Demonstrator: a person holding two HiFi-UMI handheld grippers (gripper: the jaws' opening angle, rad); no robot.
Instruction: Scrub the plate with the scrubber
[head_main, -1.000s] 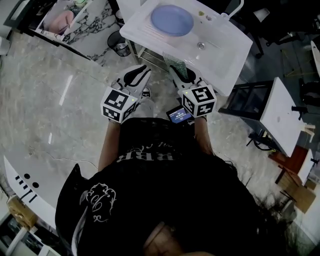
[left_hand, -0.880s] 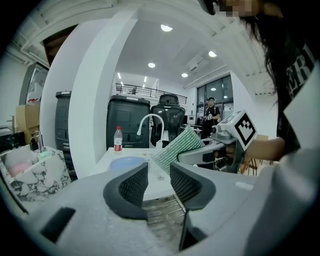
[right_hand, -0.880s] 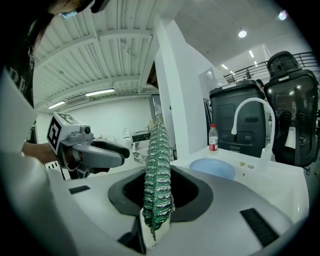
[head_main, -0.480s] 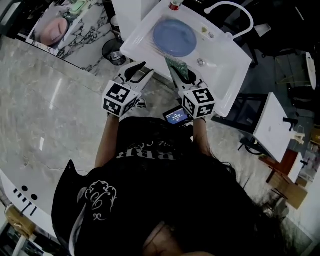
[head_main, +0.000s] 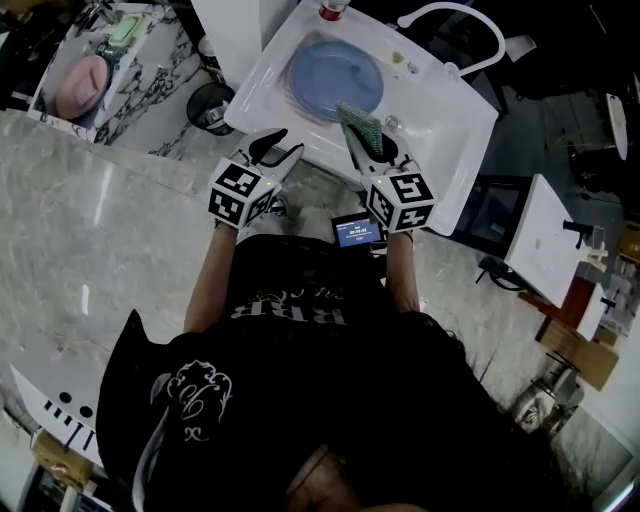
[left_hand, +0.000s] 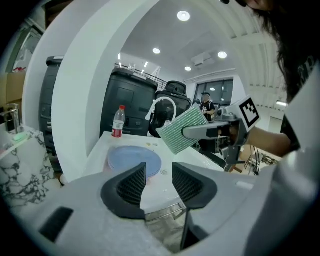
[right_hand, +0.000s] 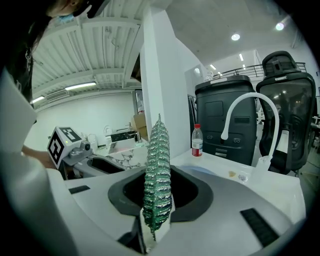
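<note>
Where one plate (head_main: 335, 78) lies, one scrubber (head_main: 357, 124), one bottle (left_hand: 118, 122)

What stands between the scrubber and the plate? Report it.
Nothing visible. The scrubber, clamped in the right gripper, hangs about over the blue plate's near edge in the sink, with only open air between them. The bottle and the faucet stand at the sink's far rim, out of the path.

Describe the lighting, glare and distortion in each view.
Head view: dim overall, the white sink brightest, a pale glare streak on the marble floor. Left gripper view: strong fisheye bending, black corners, ceiling lights blown out. Right gripper view: same vignette; the scrubber glints with small highlights.
</note>
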